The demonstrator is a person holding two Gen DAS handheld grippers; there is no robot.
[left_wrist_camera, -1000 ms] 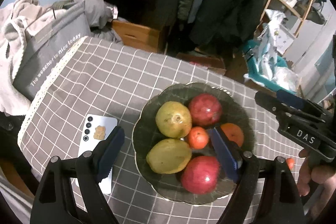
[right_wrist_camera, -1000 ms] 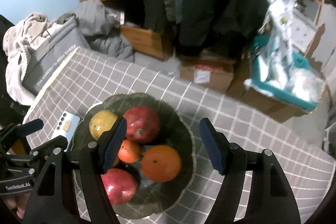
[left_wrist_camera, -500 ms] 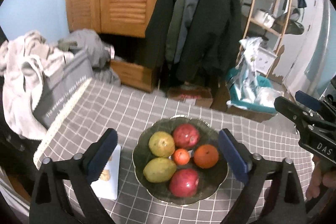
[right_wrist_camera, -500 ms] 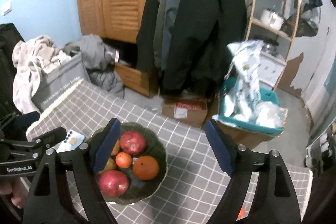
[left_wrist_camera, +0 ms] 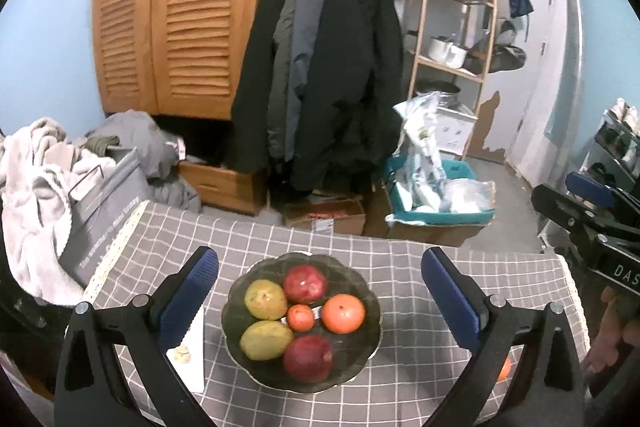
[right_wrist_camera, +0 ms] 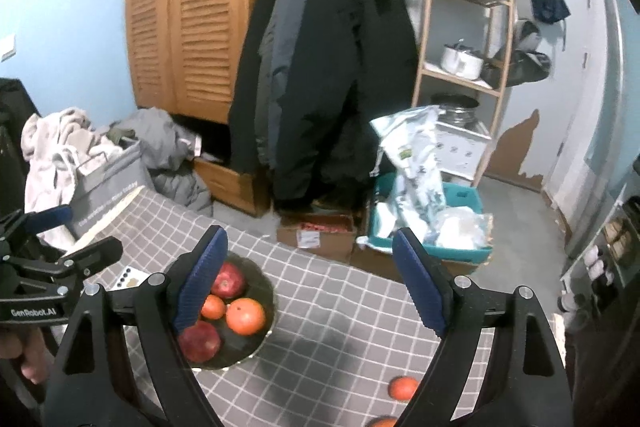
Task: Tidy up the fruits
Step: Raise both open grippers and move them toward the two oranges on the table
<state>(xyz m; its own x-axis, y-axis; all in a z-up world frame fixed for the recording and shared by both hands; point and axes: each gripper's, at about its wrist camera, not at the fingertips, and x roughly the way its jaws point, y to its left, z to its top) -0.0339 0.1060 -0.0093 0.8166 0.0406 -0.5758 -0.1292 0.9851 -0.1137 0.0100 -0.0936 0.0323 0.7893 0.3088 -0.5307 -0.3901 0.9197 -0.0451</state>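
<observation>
My left gripper (left_wrist_camera: 318, 301) and right gripper (right_wrist_camera: 308, 281) share one build: black triangular finger frames with open cut-outs, silver screw heads at the joints, ribbed blue pads (left_wrist_camera: 450, 303). White lettering reads "GenRobot.AI" on the left body, "DAS" on the right.

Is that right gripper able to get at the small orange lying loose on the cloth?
Probably yes: the right gripper is open and empty, and nothing stands around the loose orange.
</observation>
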